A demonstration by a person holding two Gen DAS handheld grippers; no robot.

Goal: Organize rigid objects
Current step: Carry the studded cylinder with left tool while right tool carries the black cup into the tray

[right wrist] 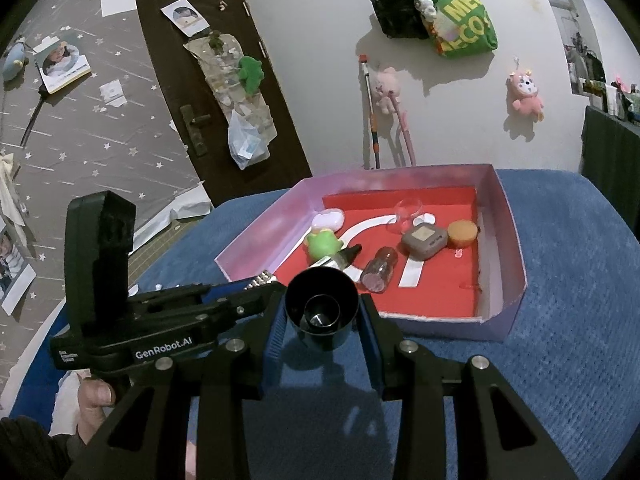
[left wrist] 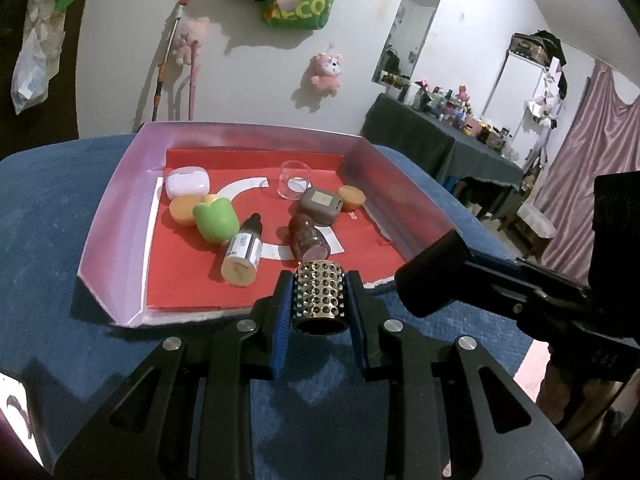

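**Both grippers hold a small tube near the box**

The left gripper [left wrist: 319, 300] is closed on a studded tube [left wrist: 319, 294]. Its fingers [left wrist: 282, 308] press the tube from both sides. The tube is gold with little bumps and has a black end. It hangs over the near edge of the box [left wrist: 120, 200].

The right gripper [right wrist: 322, 316] is closed on a black cup [right wrist: 322, 304]. The cup's open mouth faces the camera, and a smaller ring sits inside it. It hangs over the blue cloth [right wrist: 560, 280], just in front of the box.

The box has pink walls and a red floor. Inside lie a green toy [left wrist: 214, 220], a dropper bottle [left wrist: 242, 254], a glitter jar [left wrist: 310, 240], a gray case [left wrist: 321, 205], a white case [left wrist: 187, 181], a clear cup [left wrist: 295, 180] and two orange lids [left wrist: 352, 196].

A hand [right wrist: 94, 404] grips the left gripper's handle.
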